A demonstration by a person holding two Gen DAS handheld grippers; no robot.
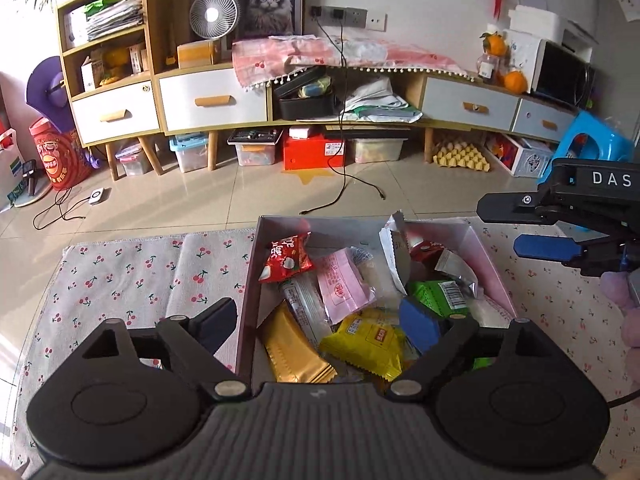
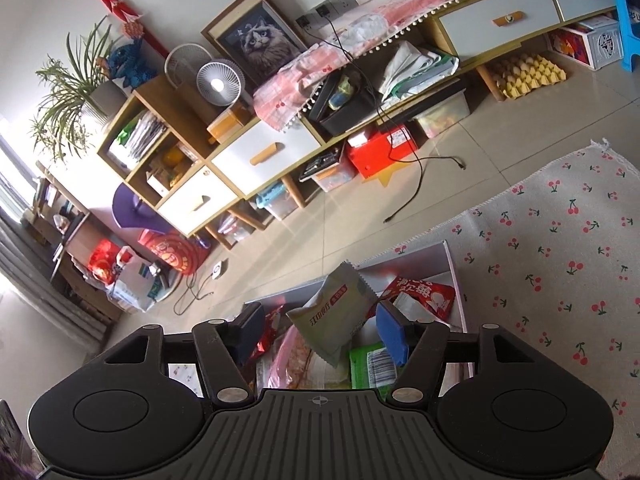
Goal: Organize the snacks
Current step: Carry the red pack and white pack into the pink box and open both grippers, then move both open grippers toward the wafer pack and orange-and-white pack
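Pale green packet (image 2: 334, 318) tilted, long axis diagonal

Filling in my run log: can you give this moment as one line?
left gripper: open, empty | right gripper: open, pale green packet between its pads, grip unclear | box: holds mixed snacks

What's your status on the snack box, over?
Left gripper open above the box. Right gripper open, pale green packet between its fingers, unpinched. Box full of packets; nothing blocking.
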